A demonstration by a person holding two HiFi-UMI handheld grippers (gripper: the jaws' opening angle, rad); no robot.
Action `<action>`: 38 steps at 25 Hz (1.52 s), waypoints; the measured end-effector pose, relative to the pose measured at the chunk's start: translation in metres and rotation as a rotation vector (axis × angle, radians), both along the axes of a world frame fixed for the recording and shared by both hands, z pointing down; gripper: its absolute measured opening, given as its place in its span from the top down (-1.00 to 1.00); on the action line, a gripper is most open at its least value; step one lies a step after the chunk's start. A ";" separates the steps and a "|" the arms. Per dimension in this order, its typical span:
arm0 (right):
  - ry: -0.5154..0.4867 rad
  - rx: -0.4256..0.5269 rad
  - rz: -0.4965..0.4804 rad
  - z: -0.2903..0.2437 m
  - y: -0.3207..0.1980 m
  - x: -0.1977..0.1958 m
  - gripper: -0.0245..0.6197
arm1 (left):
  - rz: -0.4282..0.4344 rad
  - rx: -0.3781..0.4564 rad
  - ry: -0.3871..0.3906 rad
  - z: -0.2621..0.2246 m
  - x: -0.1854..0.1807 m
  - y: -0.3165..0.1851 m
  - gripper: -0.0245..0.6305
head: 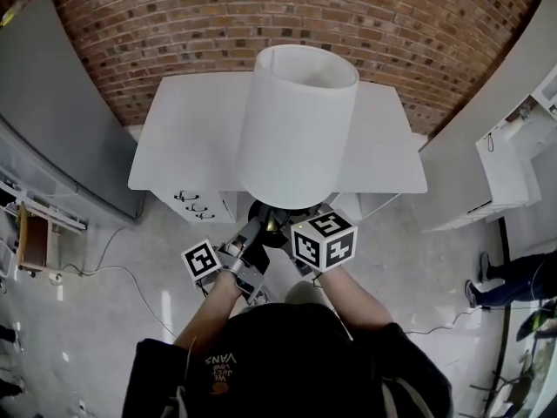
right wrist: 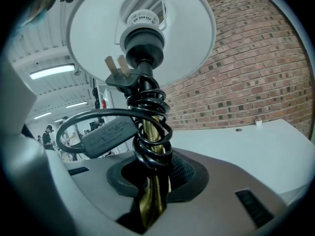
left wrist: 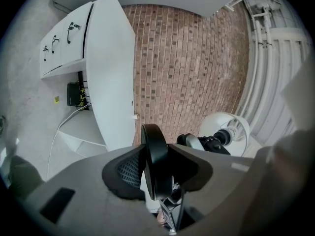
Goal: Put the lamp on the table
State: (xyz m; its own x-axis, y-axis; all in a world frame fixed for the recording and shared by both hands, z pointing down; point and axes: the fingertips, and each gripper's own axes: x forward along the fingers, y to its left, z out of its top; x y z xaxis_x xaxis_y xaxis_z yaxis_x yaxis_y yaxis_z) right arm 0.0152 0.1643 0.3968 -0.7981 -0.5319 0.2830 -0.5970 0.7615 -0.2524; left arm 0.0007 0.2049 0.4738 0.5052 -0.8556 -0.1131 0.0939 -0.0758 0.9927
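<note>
I carry the lamp off the floor with both grippers, in front of the white table (head: pixel 187 138). Its tall white shade (head: pixel 296 129) hides the table's middle in the head view. My left gripper (left wrist: pixel 156 173) is shut on the lamp's round black base (left wrist: pixel 153 151), which stands edge-on between the jaws. Around the brass stem (right wrist: pixel 150 200) my right gripper (right wrist: pixel 150 181) is shut, just below the coiled black cord (right wrist: pixel 147 107) and its plug (right wrist: pixel 115 68). The shade's open underside and socket (right wrist: pixel 142 31) show above. Both grippers (head: pixel 261 231) (head: pixel 291 232) meet under the shade.
A brick wall (head: pixel 174 24) stands behind the table (left wrist: pixel 110 77). Drawers with dark handles (head: pixel 193 207) sit under its left side. A grey panel (head: pixel 61 120) and shelving (head: pixel 35 233) lie at the left, white furniture (head: pixel 513 164) and a person's legs (head: pixel 513 277) at the right. Cables (head: pixel 113 273) trail on the floor.
</note>
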 end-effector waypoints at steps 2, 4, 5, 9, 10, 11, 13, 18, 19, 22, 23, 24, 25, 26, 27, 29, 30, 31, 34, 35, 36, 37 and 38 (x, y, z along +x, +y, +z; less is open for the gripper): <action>0.006 -0.006 0.012 0.002 -0.007 -0.003 0.66 | 0.011 -0.008 0.010 0.001 -0.003 -0.006 0.51; 0.014 -0.012 0.021 0.005 -0.014 -0.004 0.66 | 0.022 -0.018 0.019 0.005 -0.003 -0.013 0.51; 0.017 -0.014 0.024 0.007 -0.018 -0.005 0.66 | 0.024 -0.021 0.021 0.007 -0.004 -0.017 0.51; 0.017 -0.021 0.028 0.013 -0.039 -0.008 0.66 | 0.025 -0.027 0.021 0.014 -0.008 -0.036 0.51; 0.016 -0.022 0.026 0.014 -0.045 -0.010 0.66 | 0.023 -0.028 0.019 0.014 -0.010 -0.043 0.51; 0.015 -0.023 0.023 0.014 -0.053 -0.012 0.66 | 0.019 -0.029 0.018 0.015 -0.011 -0.050 0.51; 0.013 -0.023 0.012 0.014 -0.067 -0.015 0.66 | 0.008 -0.030 0.018 0.014 -0.015 -0.065 0.51; 0.004 -0.017 -0.018 0.009 -0.110 -0.024 0.66 | -0.019 -0.029 0.013 0.008 -0.022 -0.107 0.51; 0.002 -0.013 -0.025 0.008 -0.119 -0.025 0.66 | -0.026 -0.026 0.012 0.007 -0.023 -0.117 0.51; 0.000 -0.003 -0.043 0.005 -0.149 -0.025 0.66 | -0.044 -0.015 0.010 0.004 -0.022 -0.147 0.51; 0.001 0.000 -0.048 0.005 -0.159 -0.024 0.66 | -0.049 -0.013 0.010 0.004 -0.021 -0.157 0.51; 0.002 0.002 -0.053 0.005 -0.169 -0.023 0.66 | -0.053 -0.012 0.010 0.004 -0.019 -0.167 0.51; 0.002 0.003 -0.060 0.004 -0.179 -0.022 0.66 | -0.059 -0.012 0.011 0.003 -0.018 -0.177 0.51; 0.003 0.005 -0.067 0.003 -0.188 -0.021 0.66 | -0.065 -0.012 0.011 0.002 -0.017 -0.187 0.51; 0.003 0.006 -0.074 0.002 -0.198 -0.021 0.67 | -0.072 -0.011 0.011 0.001 -0.017 -0.196 0.51; 0.004 0.010 -0.088 0.000 -0.216 -0.020 0.67 | -0.083 -0.006 0.012 -0.001 -0.015 -0.215 0.51; 0.006 0.011 -0.094 -0.001 -0.225 -0.019 0.67 | -0.088 -0.005 0.011 -0.001 -0.014 -0.224 0.51; 0.007 0.013 -0.101 -0.001 -0.233 -0.018 0.67 | -0.092 -0.004 0.011 -0.001 -0.013 -0.232 0.51; 0.008 0.014 -0.123 0.002 -0.252 -0.016 0.67 | -0.101 0.000 0.010 0.001 -0.010 -0.251 0.51; 0.007 0.013 -0.128 0.003 -0.258 -0.016 0.67 | -0.105 -0.003 0.009 0.003 -0.010 -0.257 0.51; 0.007 0.010 -0.131 0.005 -0.264 -0.017 0.67 | -0.108 -0.007 0.007 0.004 -0.010 -0.262 0.51; 0.007 0.006 -0.133 0.006 -0.269 -0.019 0.67 | -0.110 -0.012 0.006 0.006 -0.012 -0.267 0.51; 0.005 -0.001 -0.134 0.008 -0.274 -0.021 0.67 | -0.113 -0.018 0.006 0.007 -0.014 -0.271 0.51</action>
State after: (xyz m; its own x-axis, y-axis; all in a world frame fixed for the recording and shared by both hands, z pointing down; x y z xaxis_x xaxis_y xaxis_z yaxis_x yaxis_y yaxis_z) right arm -0.0056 -0.1094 0.4045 -0.8608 -0.4204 0.2870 -0.4910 0.8344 -0.2503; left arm -0.0132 -0.0664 0.4806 0.4051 -0.9088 -0.1003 0.0919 -0.0686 0.9934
